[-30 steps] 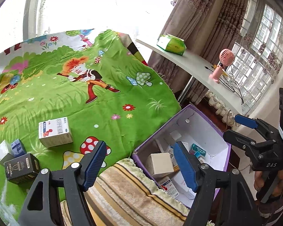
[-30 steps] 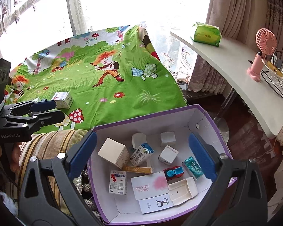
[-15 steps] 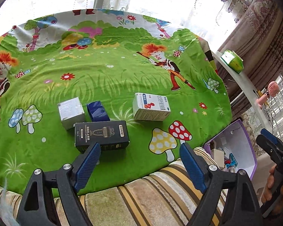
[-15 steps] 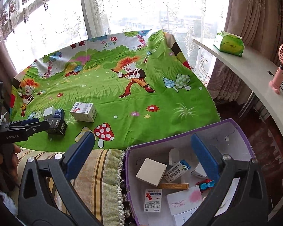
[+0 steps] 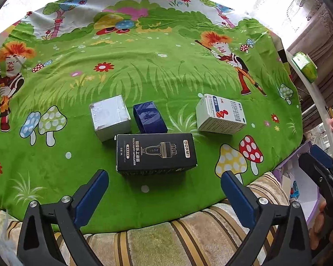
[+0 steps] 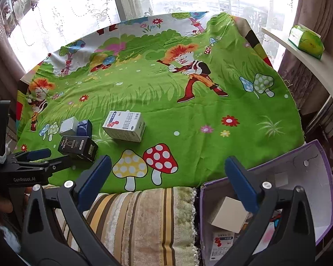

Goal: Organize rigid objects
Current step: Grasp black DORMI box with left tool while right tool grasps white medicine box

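Observation:
On the green cartoon cloth lie a black box marked DORMI (image 5: 156,153) (image 6: 77,147), a silver-grey cube box (image 5: 110,117) (image 6: 68,126), a dark blue box (image 5: 149,117) (image 6: 84,127) and a white medicine box (image 5: 221,117) (image 6: 124,126). My left gripper (image 5: 164,191) hangs just short of the black box, its jaws opening wide with nothing between them. My right gripper (image 6: 166,181) is open and empty above the cloth's near edge, beside the purple bin (image 6: 326,177) that holds several small boxes.
A striped plush cushion (image 6: 144,217) runs along the cloth's near edge. A curved white shelf (image 6: 310,64) at the right carries a green tissue pack (image 6: 305,41). Lace-curtained windows stand behind the cloth. A hand holds each gripper.
Both views swung left from the purple bin to the cloth. My left gripper came down toward the black box and its jaws spread wider. The right gripper stayed open.

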A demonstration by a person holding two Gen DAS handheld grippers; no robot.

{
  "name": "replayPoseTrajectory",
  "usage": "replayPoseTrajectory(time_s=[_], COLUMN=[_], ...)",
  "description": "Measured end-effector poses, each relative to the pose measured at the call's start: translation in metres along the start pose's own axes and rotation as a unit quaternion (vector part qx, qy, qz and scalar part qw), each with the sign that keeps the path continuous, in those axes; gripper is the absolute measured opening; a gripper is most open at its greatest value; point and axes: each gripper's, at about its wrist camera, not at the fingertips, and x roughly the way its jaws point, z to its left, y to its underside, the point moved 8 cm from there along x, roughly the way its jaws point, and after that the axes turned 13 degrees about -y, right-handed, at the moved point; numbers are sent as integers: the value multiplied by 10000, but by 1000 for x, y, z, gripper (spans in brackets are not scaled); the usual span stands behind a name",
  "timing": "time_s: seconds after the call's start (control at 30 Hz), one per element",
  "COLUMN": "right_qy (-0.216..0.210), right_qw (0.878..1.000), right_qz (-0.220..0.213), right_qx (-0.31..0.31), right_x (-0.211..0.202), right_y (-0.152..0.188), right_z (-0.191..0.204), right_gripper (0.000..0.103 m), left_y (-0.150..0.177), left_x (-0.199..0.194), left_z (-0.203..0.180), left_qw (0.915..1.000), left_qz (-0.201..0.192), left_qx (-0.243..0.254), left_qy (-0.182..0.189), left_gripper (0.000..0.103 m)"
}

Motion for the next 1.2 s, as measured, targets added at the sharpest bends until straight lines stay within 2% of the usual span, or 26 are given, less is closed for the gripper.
replayPoseTrajectory(time_s=[0.2, 0.4, 0.47, 0.53, 0.57, 0.77, 0.93, 1.1, 1.2], right_qy=[-49, -54, -57, -50, -45, 2, -11, 96, 171], right_qw=[9997, 9992, 9991, 9990, 9989, 9983, 9982, 9972, 9966], right_qz=[185, 341, 378, 398, 413, 520, 567, 671, 731], right_qx=[-149, -186, -190, -196, -199, -253, -214, -322, -342], right_x=[28, 47, 52, 56, 58, 75, 88, 103, 112], right_y=[-5, -9, -10, -11, -12, -16, -21, -23, -24], right_z=[12, 15, 16, 17, 18, 27, 36, 44, 47], right_gripper=[102, 102, 102, 102, 102, 102, 102, 102, 102], left_y=[-5, -9, -10, -9, -9, -9, -5, -4, -6], left_x=[20, 31, 34, 36, 37, 30, 18, 1, -2], left_z=[1, 4, 4, 3, 3, 12, 31, 56, 65], left_qw=[9997, 9995, 9995, 9994, 9994, 9995, 9974, 9907, 9873], left_qz=[231, 296, 297, 333, 336, 129, -122, -592, -730], left_qx=[-27, -91, -79, -55, -56, -278, -699, -1221, -1403], left_qy=[-123, -83, -73, -47, -29, 64, 79, -59, -128], left_gripper=[102, 102, 100, 89, 89, 89, 88, 88, 88])
